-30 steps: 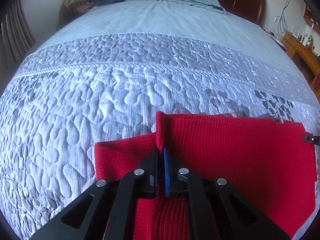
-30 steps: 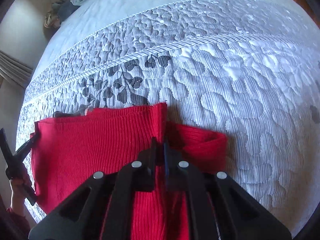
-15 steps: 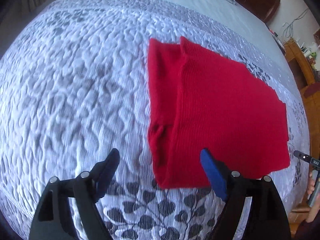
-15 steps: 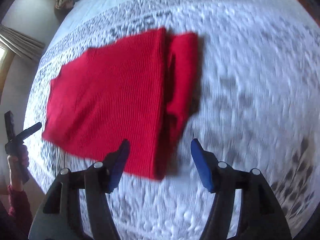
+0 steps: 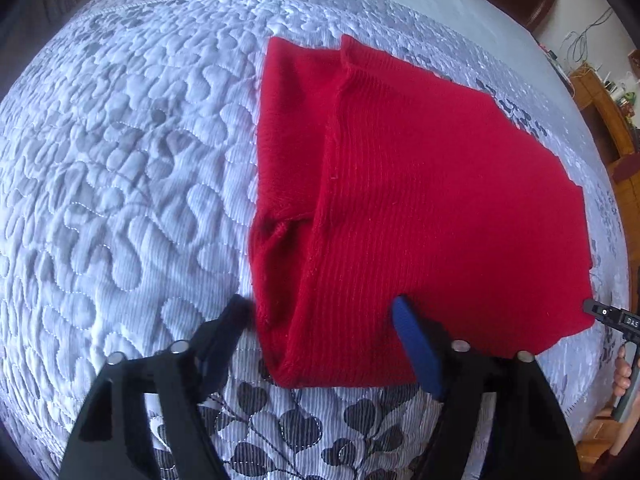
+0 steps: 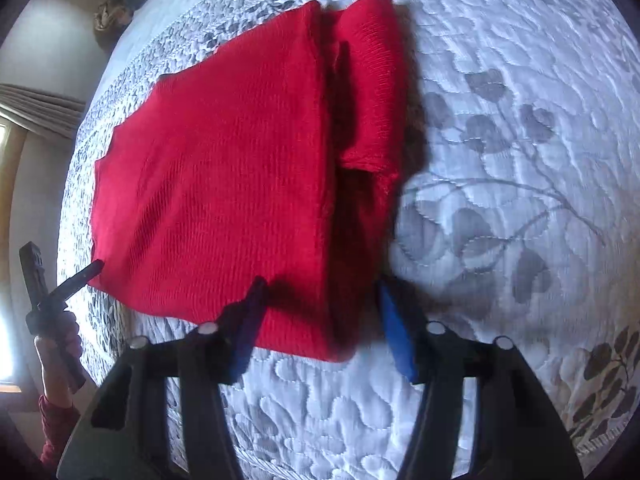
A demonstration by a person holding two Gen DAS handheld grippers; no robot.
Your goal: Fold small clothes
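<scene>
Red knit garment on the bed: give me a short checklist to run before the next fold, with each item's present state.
1. Red knit garment lies flat on the quilted bedspread: ok.
2. Side panel folded in, with a narrower layer showing along one edge: ok.
3. Left gripper free of cloth: ok; its jaws are closing, straddling the near corner, pads not pressing.
4. Right gripper free of cloth: ok; its jaws are closing over the near edge, nothing pinched.
5. Near edges of the layers aligned: not ok; the edge runs slanted and the layers do not line up.
6. Far edge smooth: cannot tell.
</scene>
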